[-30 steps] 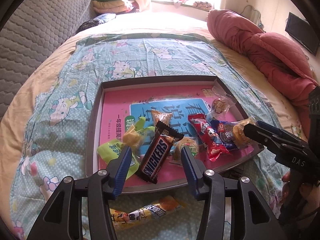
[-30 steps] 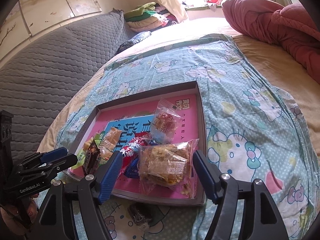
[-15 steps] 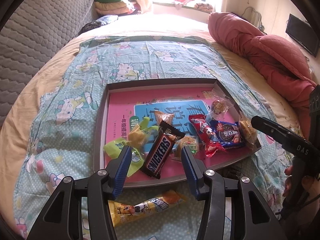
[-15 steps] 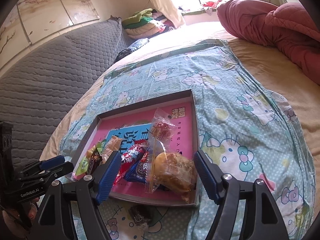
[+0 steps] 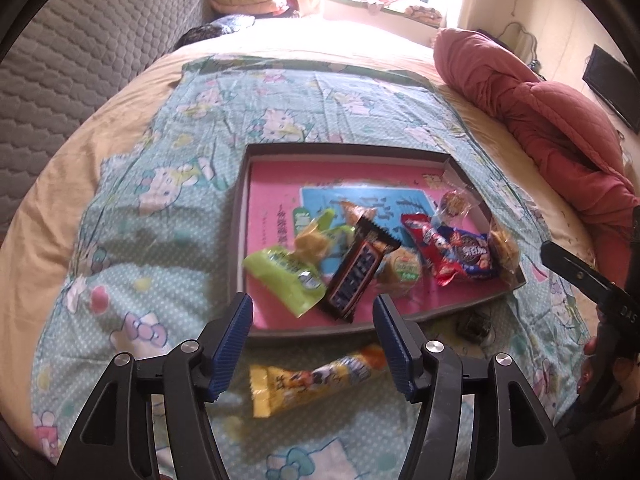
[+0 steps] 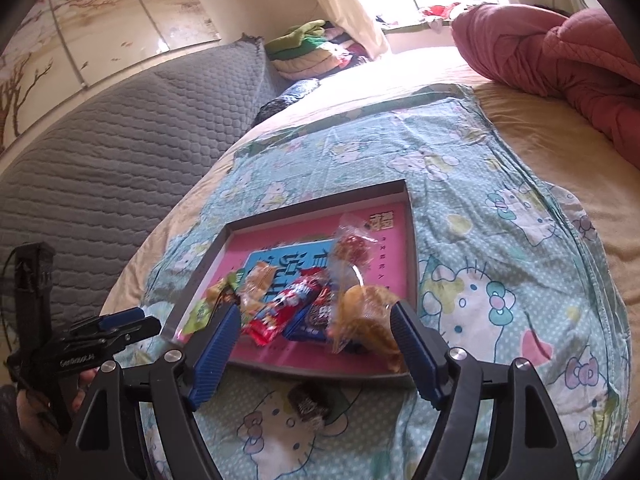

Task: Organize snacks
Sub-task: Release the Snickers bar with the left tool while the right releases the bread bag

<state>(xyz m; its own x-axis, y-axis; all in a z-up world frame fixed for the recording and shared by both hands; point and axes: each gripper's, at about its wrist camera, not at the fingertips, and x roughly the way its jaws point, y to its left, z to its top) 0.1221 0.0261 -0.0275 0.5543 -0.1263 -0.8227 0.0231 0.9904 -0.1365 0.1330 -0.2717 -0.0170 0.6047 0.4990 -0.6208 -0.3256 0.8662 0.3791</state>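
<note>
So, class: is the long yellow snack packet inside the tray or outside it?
Outside. The yellow packet lies on the patterned sheet, just in front of the tray's near rim, beneath the open left gripper.

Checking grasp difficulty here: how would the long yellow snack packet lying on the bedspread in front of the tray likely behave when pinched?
The yellow packet looks long and thin, so probably light and floppy at its ends. Its glossy wrapper may slip. The soft bedspread would likely give underneath.

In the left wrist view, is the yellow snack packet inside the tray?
No. The yellow snack packet lies on the patterned sheet, on the near side of the tray.
</note>
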